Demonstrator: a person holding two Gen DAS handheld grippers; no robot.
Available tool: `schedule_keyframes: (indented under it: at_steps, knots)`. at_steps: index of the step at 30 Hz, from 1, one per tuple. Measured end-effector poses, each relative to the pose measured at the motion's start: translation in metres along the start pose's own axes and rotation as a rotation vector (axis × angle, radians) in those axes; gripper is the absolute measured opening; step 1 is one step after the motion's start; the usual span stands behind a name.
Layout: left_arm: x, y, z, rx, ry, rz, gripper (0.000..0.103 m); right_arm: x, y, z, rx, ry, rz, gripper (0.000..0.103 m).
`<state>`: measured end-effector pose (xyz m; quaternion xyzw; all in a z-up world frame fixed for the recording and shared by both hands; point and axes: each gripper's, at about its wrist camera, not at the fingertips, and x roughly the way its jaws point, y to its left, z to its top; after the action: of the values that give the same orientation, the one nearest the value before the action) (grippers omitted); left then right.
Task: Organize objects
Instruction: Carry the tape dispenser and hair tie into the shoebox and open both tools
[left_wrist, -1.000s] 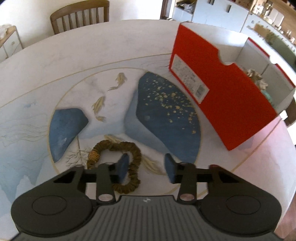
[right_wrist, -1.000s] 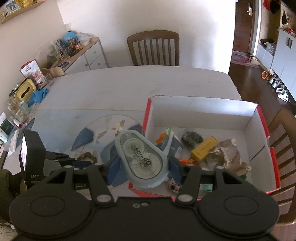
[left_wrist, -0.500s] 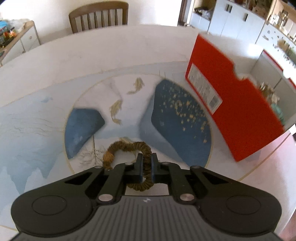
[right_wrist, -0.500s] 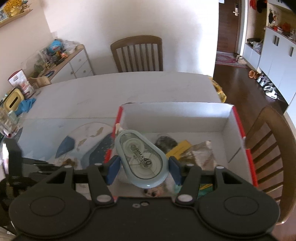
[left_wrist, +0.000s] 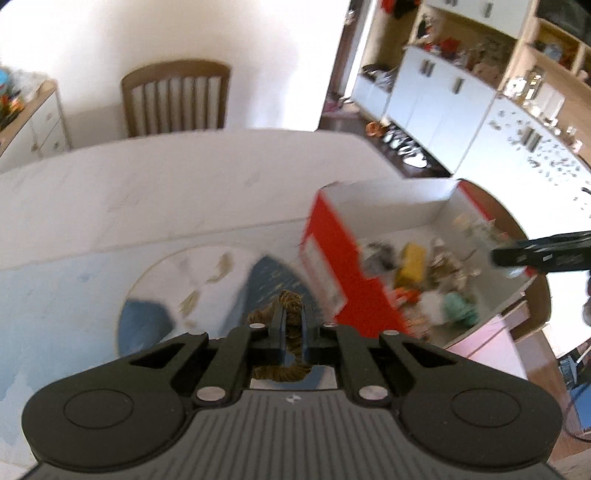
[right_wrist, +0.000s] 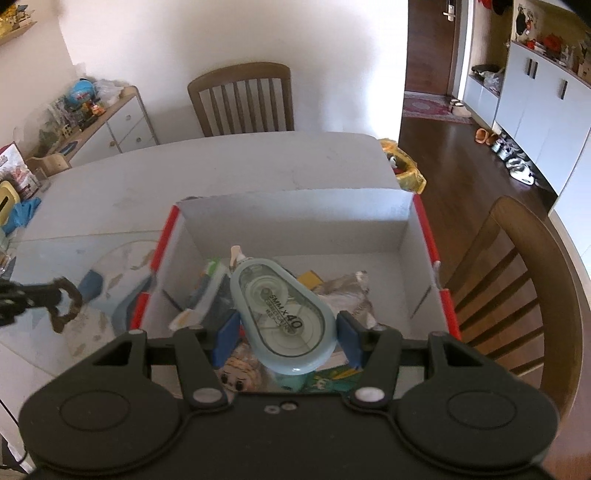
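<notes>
Left wrist view: the left hand-held gripper (left_wrist: 290, 328) pinches a brown scrunchie (left_wrist: 288, 334) above the desk (left_wrist: 166, 199), beside the red box (left_wrist: 332, 254).

Right wrist view: the right hand-held gripper (right_wrist: 284, 332) grips a correction tape (right_wrist: 282, 314) over the box (right_wrist: 295, 210).

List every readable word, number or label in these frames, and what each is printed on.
"5MM x 40": on the correction tape held in the right claw.
Smaller line beneath it on the tape: too small to read.
White label on the red box: too blurred to read.
</notes>
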<state>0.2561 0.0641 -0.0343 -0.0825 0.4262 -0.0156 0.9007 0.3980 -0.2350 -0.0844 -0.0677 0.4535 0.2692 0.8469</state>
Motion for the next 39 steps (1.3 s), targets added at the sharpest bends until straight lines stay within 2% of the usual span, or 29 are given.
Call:
schedule_keyframes:
  at_steps: [7, 16, 21, 29, 39]
  knots:
    - [-0.003, -0.048, 0.026, 0.085, -0.031, -0.085, 0.007, 0.007, -0.023, -0.005, 0.011, 0.011, -0.016, 0.056]
    - [0.027, -0.106, 0.06, 0.175, -0.042, -0.147, 0.007, 0.015, -0.038, -0.013, 0.011, 0.03, -0.029, 0.056]
    - [0.065, -0.13, 0.069, 0.234, 0.005, -0.124, 0.007, 0.024, -0.042, -0.015, 0.004, 0.046, -0.037, 0.056]
    - [0.124, -0.141, 0.065, 0.274, 0.116, -0.078, 0.007, 0.039, -0.038, -0.021, -0.035, 0.073, -0.051, 0.056]
    - [0.167, -0.148, 0.044, 0.304, 0.221, -0.03, 0.007, 0.052, -0.04, -0.027, -0.059, 0.098, -0.052, 0.056]
